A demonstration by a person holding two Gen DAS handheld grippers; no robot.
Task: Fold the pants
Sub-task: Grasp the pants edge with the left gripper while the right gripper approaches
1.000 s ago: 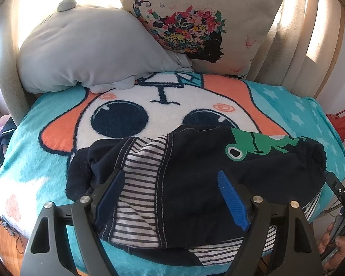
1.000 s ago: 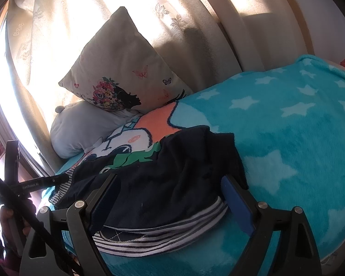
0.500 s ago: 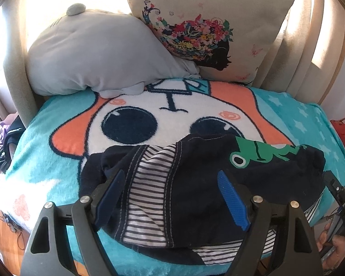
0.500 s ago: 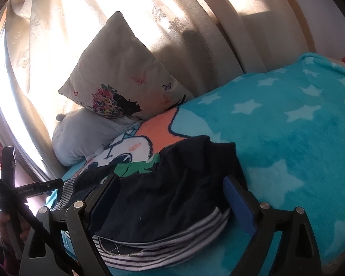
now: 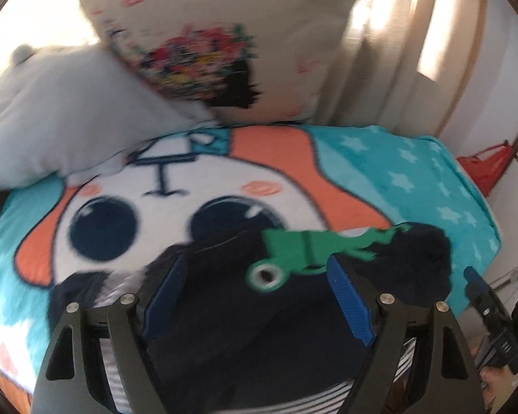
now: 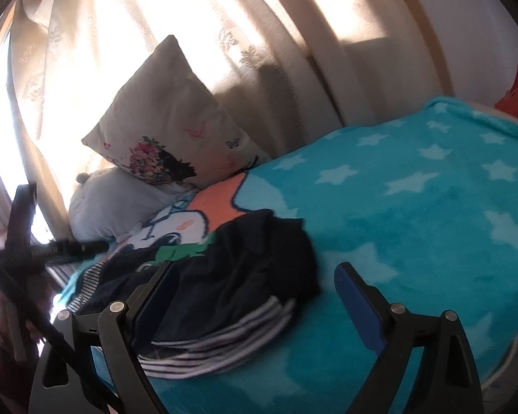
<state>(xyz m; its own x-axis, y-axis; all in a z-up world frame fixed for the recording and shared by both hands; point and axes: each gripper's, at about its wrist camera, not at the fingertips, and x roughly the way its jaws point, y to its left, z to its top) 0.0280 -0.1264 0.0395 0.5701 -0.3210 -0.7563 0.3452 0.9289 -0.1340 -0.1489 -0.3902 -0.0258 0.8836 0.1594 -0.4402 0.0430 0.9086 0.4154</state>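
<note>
The pants (image 5: 224, 310), dark navy with a striped lining and a green frog patch (image 5: 310, 252), lie bunched on the near edge of the teal star blanket (image 5: 414, 179), filling the lower centre of the left wrist view and the lower left of the right wrist view. Their long axis runs roughly left to right across the left wrist view, parallel to the bed's front edge. The left gripper (image 5: 259, 296) hangs directly over the middle of the heap, jaws spread wide with nothing pinched between the blue pads. The right gripper (image 6: 255, 307) is likewise spread and empty; its left finger overlaps the heap's striped end, its right finger stands over bare blanket. By this reading the left gripper is nearer the bulk, the right nearer the right-hand end. Open blanket lies to the right and upper right in the right wrist view, giving room to spread the garment. The grey pillow (image 5: 62, 110) and floral cushion (image 5: 197, 34) close off the upper left. The near bed edge is a likely slip hazard.
</note>
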